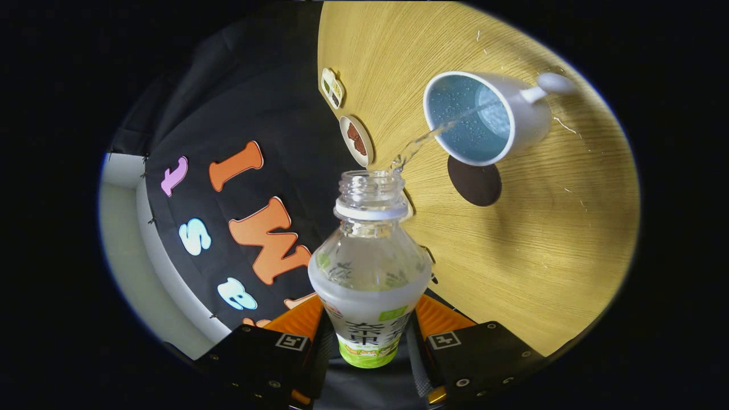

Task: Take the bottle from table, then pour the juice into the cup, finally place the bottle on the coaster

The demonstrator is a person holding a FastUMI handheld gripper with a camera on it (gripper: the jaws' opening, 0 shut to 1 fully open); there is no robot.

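Pouring is under way: the tool grips the bottle by its labelled lower body at lower centre, both fingers pressing its sides; a thin stream runs from the open neck into the cup at upper right; the dark coaster lies just below it on the desk; thin clear plastic, likely light, slick and squashable; hold stays low on the label.

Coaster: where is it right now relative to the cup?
In the gripper view, the dark round coaster lies on the wooden table, beside the cup, beyond the bottle clamped in the gripper.
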